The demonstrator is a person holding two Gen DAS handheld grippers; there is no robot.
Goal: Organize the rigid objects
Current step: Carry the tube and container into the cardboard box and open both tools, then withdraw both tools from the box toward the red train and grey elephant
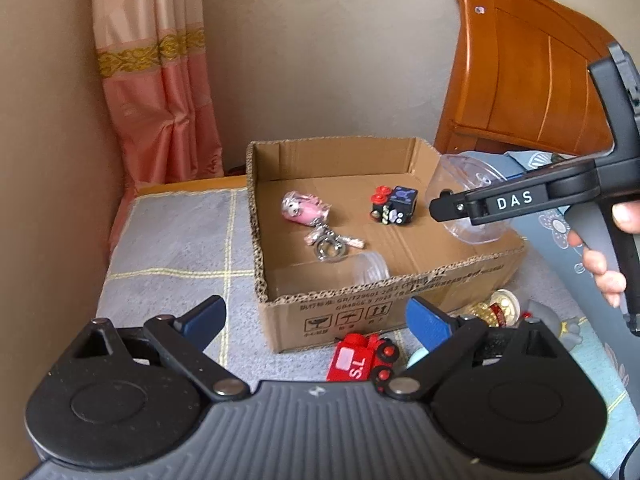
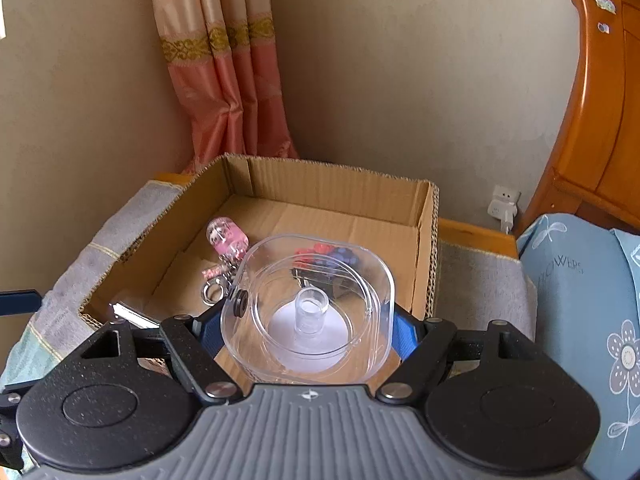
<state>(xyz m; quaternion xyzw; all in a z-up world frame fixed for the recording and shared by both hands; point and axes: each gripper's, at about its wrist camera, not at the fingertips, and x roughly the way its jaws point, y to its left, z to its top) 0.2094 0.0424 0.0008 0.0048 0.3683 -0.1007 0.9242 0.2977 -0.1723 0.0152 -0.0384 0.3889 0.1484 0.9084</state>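
Right gripper (image 2: 308, 328) has the clear plastic container (image 2: 310, 312) between its blue fingers (image 2: 402, 330), held over the near-right part of the cardboard box (image 1: 352, 308). The pads sit against its two sides as far as I can see, so I call it clamped, though the grip looks loose. The container is a rounded-square shell with a small tube standing in the middle. My judgement: light, stiff, slick-walled and easy to crack, so hold across the flat side walls low near the base, not by the rim and not by the centre tube.

Left gripper (image 1: 316, 320) is empty, its fingers (image 1: 204, 320) spread wide, hovering in front of the box's near wall above the red toy train (image 1: 362, 358). The train lies on the grey checked blanket (image 1: 168, 248), just beside the box. It looks hard and blocky, and I would take it across the body.

Already in the box: pink keychain figure (image 1: 302, 210) with its ring, dark cube toy with red wheels (image 1: 394, 204), and a clear jar (image 1: 360, 270) lying on its side by the near wall. A gold-topped item (image 1: 498, 306) lies outside to the right; I cannot tell what it is.

Writing: "DAS" on the right gripper, "ST" upside down on the train, "FLOWERS" on the blue pillow (image 2: 576, 280). The box's printed line and handling symbols are mostly unreadable
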